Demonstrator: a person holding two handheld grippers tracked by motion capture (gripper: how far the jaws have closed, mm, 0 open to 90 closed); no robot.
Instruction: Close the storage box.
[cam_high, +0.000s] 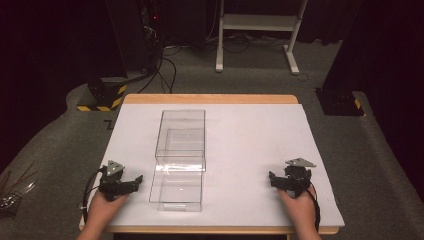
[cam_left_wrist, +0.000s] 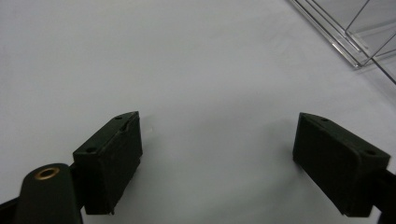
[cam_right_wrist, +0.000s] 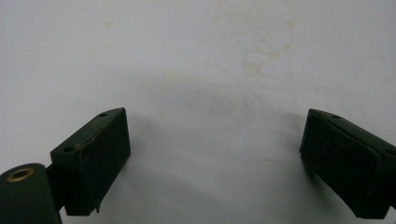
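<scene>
**Both grippers parted and empty beside a clear box**

A white rectangular table (cam_high: 250, 150) with a light wooden edge carries a long clear plastic box (cam_high: 180, 160), lying lengthwise away from the person, left of the table's centre. The box is transparent and appears to be in two sections, a far one and a near one.

The left gripper (cam_high: 131, 184), black with a grey three-cornered plate on top, rests near the front edge, just beside the box's near left side and apart from it. Its jaws stand wide apart with nothing between them. In the left gripper view (cam_left_wrist: 217, 154) a corner of the box (cam_left_wrist: 359, 32) shows at upper right.

The right gripper (cam_high: 276, 181) sits near the front right, well apart from the box. Its jaws (cam_right_wrist: 215, 163) are equally wide and empty, over faintly stained white surface
</scene>
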